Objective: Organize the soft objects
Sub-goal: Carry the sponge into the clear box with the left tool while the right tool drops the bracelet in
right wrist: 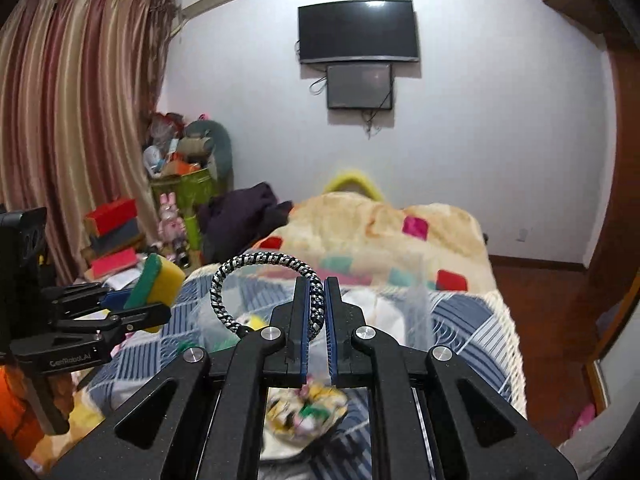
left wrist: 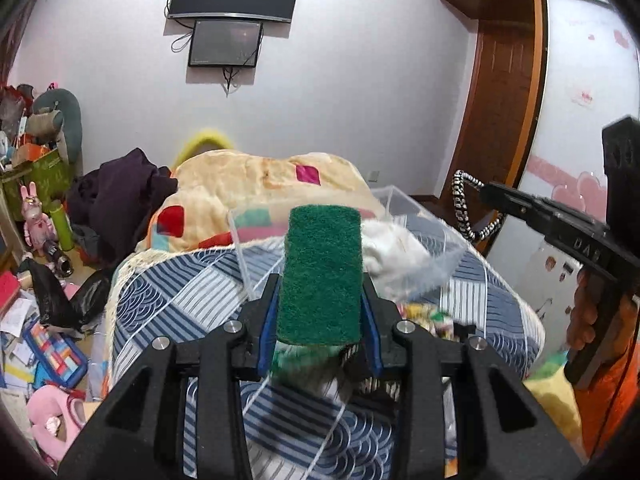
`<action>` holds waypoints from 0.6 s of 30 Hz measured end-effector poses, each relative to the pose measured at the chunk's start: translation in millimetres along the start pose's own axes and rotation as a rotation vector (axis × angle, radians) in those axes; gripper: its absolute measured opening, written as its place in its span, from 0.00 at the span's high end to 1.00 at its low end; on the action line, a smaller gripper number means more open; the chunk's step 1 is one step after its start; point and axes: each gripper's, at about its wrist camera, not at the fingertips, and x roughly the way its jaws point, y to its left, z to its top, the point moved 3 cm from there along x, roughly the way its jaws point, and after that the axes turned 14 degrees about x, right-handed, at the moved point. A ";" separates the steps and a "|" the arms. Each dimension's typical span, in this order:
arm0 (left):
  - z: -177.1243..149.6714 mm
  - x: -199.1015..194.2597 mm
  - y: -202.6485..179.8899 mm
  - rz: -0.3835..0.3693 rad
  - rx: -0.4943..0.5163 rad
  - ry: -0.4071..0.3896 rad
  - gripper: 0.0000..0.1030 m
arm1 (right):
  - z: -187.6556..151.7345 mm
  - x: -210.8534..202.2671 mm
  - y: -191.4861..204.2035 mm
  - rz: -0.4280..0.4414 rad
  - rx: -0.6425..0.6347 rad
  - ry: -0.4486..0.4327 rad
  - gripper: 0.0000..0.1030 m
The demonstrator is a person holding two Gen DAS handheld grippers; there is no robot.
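Seemingly midway, the left gripper [left wrist: 320, 304] clamps a green-faced sponge [left wrist: 320, 276] and the right gripper [right wrist: 319, 296] pinches a braided cord loop [right wrist: 264, 264], both raised above the bed near a clear bin [left wrist: 404, 216] already holding white cloth [left wrist: 394, 250].

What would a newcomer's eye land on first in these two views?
Probably the green sponge clamped upright in the left gripper, filling the middle of the left view above the striped quilt. Next, the black-and-white braided loop pinched in the right gripper, arching left from its closed fingers. Behind both, a clear bin with something white inside sits on the bed.
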 end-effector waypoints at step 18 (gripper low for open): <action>17.8 109.9 -5.7 -0.096 -0.016 0.170 0.65 | -21.4 88.4 -22.2 -0.110 -0.004 0.204 0.94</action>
